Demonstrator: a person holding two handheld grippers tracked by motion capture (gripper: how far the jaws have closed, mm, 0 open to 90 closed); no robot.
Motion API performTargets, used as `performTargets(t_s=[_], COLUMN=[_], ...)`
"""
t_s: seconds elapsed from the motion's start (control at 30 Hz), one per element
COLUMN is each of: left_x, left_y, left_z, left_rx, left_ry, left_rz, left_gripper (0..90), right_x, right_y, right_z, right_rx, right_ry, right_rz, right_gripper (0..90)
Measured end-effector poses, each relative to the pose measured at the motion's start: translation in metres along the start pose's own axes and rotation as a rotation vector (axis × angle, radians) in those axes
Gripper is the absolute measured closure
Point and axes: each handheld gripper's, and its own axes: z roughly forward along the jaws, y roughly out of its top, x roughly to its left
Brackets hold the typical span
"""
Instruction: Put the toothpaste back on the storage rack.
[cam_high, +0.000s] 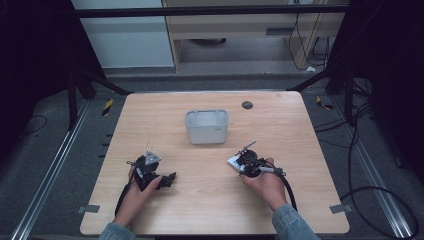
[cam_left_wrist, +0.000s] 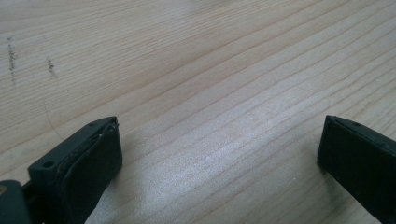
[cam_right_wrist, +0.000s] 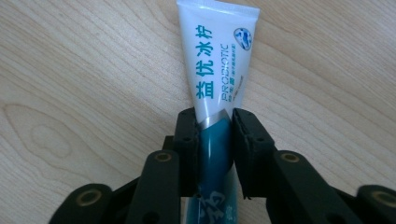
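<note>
The wooden table (cam_high: 210, 210) carries 1 grey-white container (cam_high: 207, 126) and 1 toothpaste tube (cam_right_wrist: 219, 70), white at one end and teal at the other. There are 2 hand-held grippers, the left gripper (cam_high: 170, 178) and the right gripper (cam_high: 235, 162), each with 2 black jaws and 1 trailing cable. 1 small dark round disc (cam_high: 247, 105) sits near the table's far edge, and 2 hands hold the grippers.

high view overhead; gripper views near table (cam_high: 210, 210).

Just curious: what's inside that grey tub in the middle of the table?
From above, the grey tub looks empty, showing a pale bottom. Its near wall hides the part just behind it.
</note>
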Motion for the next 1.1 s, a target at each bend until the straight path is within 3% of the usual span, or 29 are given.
performTargets(t_s=[0.13,0.37,0.73,1.1], left_x=[0.000,0.000,0.000,0.000], left_y=[0.000,0.000,0.000,0.000], left_z=[0.000,0.000,0.000,0.000], left_rx=[0.000,0.000,0.001,0.001], left_ry=[0.000,-0.001,0.000,-0.001], left_rz=[0.000,0.000,0.001,0.001], left_gripper=[0.0,0.0,0.0,0.0], right_x=[-0.005,-0.015,-0.030,-0.030], right_y=[-0.001,-0.006,0.010,0.031], right_z=[-0.003,-0.012,-0.050,-0.074], right_rx=[-0.008,-0.073,-0.186,-0.291], right_ry=[0.027,0.096,0.058,0.046], right_rz=[0.017,0.082,0.085,0.066], right_gripper=[77.0,78.2,78.4,78.3])
